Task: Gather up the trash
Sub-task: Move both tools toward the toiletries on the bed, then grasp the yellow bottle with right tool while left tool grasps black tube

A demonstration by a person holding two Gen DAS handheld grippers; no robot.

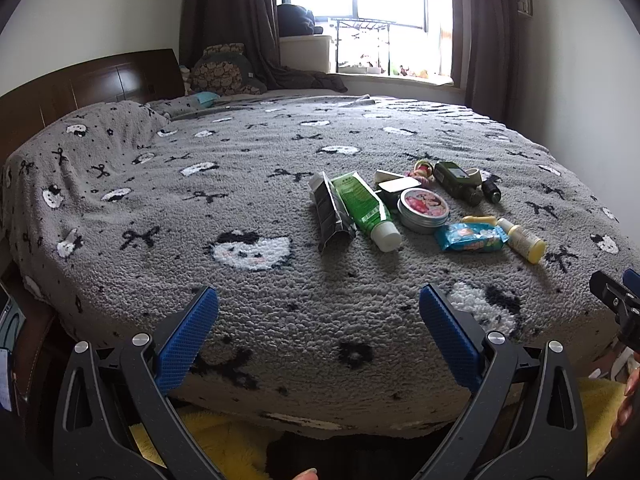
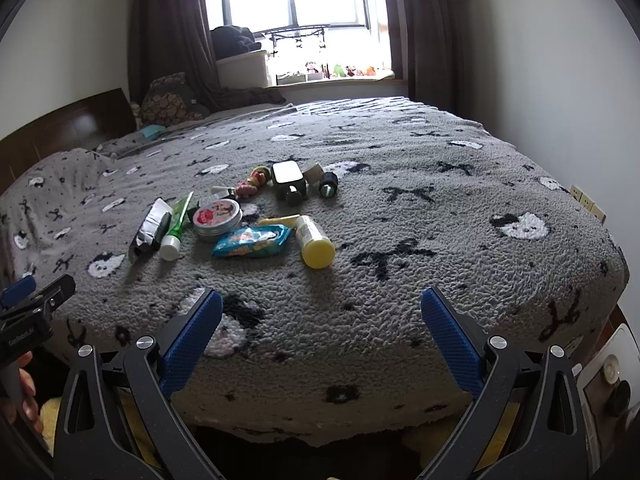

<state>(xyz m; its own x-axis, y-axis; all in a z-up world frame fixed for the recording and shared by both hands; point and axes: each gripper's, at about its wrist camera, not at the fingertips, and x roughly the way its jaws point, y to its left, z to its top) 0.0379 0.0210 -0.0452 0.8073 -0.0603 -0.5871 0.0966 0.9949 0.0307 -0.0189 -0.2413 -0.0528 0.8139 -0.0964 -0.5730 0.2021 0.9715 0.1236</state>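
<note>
- Your left gripper [image 1: 318,336] and right gripper [image 2: 322,336] both hang at the near edge of the bed [image 1: 248,304] with their fingers spread wide and holding nothing. Every item lies well ahead of them, so a long reach over soft bedding is likely where trouble starts.
- The trash sits in one tight cluster on the fleecy blanket [image 2: 400,280]. The blue snack wrapper [image 2: 252,242] lies just beside the round tin [image 2: 218,218] and the yellow-capped bottle [image 2: 314,240]. A wide closing there could catch a neighbour or shove it aside.
- The bottle lies on its side with the cap towards you. I judge it will roll on the pile if a finger nudges it first.
- The green tube [image 1: 366,210] rests against the crumpled dark packet [image 1: 332,216]. Lifting one may drag the other along.
- The wrapper looks thin and slack. A shallow pinch may slip off, while a deep one may snag the blanket loops.
- No bin or bag shows in either view, so I cannot tell where collected pieces should go. Carrying one off blindly risks a drop.
- The dark bottle [image 2: 289,178] and its separate cap [image 2: 328,185] lie farther back, and some of these items may not be trash at all.
</note>
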